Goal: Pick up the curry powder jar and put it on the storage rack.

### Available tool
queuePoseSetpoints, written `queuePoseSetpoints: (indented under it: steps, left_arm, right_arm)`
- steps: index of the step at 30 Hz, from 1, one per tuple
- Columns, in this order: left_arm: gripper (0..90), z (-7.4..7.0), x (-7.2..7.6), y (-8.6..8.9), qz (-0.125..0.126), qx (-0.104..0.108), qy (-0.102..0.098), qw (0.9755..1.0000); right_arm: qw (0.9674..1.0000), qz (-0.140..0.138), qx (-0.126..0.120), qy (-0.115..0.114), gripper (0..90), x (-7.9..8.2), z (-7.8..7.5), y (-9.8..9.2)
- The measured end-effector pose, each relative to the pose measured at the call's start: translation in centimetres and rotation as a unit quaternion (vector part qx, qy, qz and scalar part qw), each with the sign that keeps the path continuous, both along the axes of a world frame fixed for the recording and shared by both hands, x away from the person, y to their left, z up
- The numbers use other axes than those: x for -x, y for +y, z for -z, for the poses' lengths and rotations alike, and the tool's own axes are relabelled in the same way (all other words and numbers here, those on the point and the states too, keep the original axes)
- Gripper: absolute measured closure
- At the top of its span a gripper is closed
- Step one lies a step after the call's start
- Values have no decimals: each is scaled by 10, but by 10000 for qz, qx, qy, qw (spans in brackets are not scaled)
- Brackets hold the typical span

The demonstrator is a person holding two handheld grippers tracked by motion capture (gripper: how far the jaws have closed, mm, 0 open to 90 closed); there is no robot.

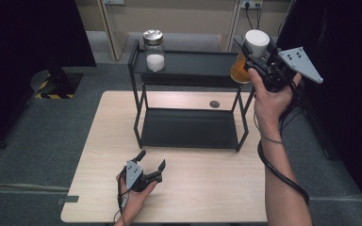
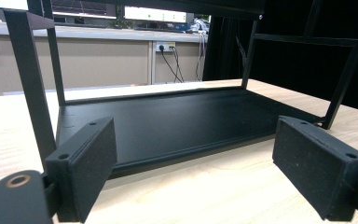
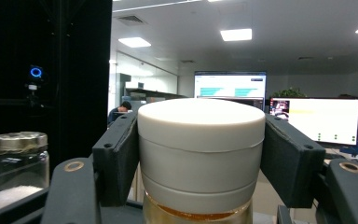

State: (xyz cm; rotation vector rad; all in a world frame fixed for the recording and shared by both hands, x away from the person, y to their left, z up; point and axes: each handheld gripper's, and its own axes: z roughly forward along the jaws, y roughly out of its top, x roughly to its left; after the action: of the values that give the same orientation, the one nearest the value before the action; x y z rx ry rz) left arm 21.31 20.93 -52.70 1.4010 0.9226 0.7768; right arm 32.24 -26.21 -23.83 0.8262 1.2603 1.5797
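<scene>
Two jars [image 1: 154,49] [image 1: 250,56] — white powder, amber liquid — atop the rack [image 1: 188,70].

Left gripper [image 2: 193,172] jaws wide apart over the table [image 2: 223,196]; black rack's lower shelf [image 2: 177,123] just ahead.

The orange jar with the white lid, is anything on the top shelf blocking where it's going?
Nothing visible does. The right gripper holds the orange jar at the top shelf's right end, which is bare; the glass jar stands well to the left.
</scene>
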Motion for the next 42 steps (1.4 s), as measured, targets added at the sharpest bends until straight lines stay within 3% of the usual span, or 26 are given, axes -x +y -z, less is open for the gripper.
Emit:
queuePoseSetpoints:
  steps: [27, 42]
  left_arm:
    - [129, 0, 0, 0, 10, 7, -9, 10000]
    - [128, 1, 0, 0, 17, -5, -21, 10000]
  right_arm:
    - [9986, 291, 1, 433, 338, -47, -22, 12]
    - [9974, 405, 158, 572, 338, -60, -24, 18]
